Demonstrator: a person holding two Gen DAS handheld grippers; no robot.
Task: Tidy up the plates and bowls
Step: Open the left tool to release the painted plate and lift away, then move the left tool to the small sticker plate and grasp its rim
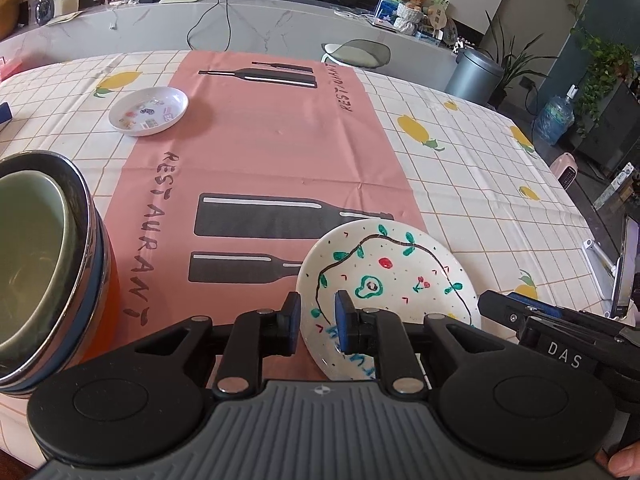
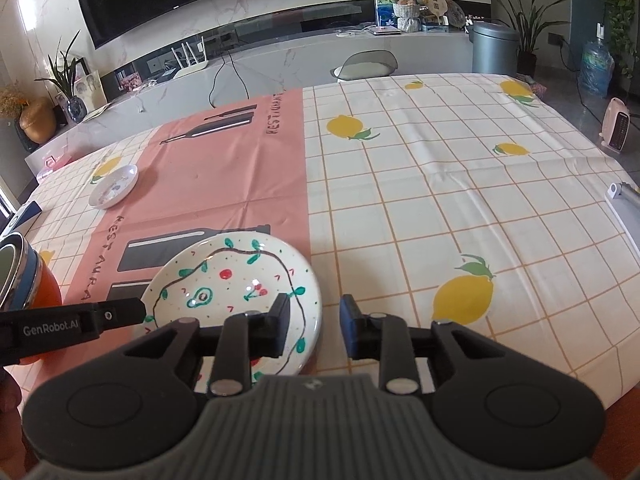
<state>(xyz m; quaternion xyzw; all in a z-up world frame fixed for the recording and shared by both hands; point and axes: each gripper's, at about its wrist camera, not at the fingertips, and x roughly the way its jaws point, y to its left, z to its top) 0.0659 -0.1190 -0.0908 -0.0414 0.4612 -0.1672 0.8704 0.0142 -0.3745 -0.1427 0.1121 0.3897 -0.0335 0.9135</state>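
A white plate painted with green leaves and red cherries lies on the tablecloth near the front edge; it also shows in the right wrist view. My left gripper is open, with its jaws astride the plate's left rim. My right gripper is open, with its jaws astride the plate's right rim. A stack of bowls, green inside steel-rimmed and orange ones, stands at the left. A small white plate with stickers lies far left on the table.
The table has a lemon-check cloth with a pink "RESTAURANT" runner. A phone on a stand is at the right edge. A chair, a grey bin and a low cabinet stand beyond the table.
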